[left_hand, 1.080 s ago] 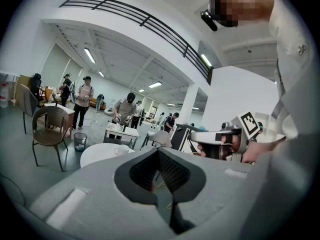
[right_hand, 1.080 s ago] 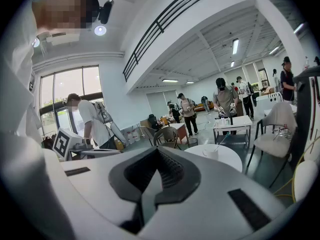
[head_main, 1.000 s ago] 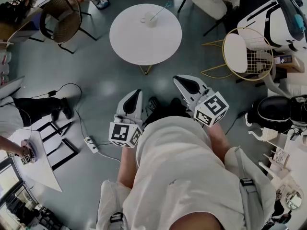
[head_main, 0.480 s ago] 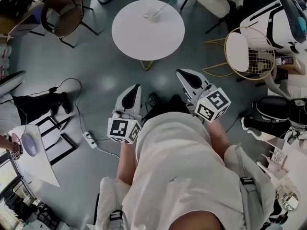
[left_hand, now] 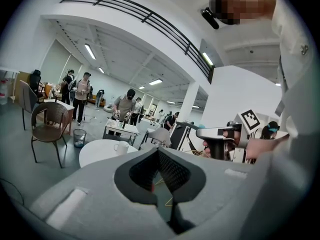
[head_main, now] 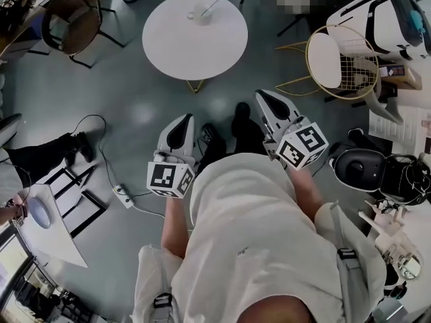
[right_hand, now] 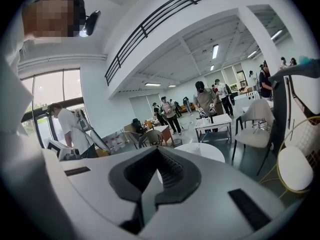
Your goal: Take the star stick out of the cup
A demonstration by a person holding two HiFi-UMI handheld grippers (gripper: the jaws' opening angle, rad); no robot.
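Since the cup (head_main: 198,12) stands well apart from both tools, at the twelve o'clock edge of the round white table (head_main: 195,49) in the head view, the gap should be closed first and one pair of jaws opened before any reach is made. The star stick (head_main: 217,3) is seen standing in the cup, leaning out toward two o'clock. It is best pinched on its bare upper length and drawn out along that lean, so the cup is not tipped. The left gripper (head_main: 184,120) and right gripper (head_main: 262,97) are held over the floor. In the left gripper view, the jaws are clenched on nothing, with the table at nine o'clock. In the right gripper view, the jaws are likewise pressed together and empty. Nothing besides the stick can be made out in the cup.
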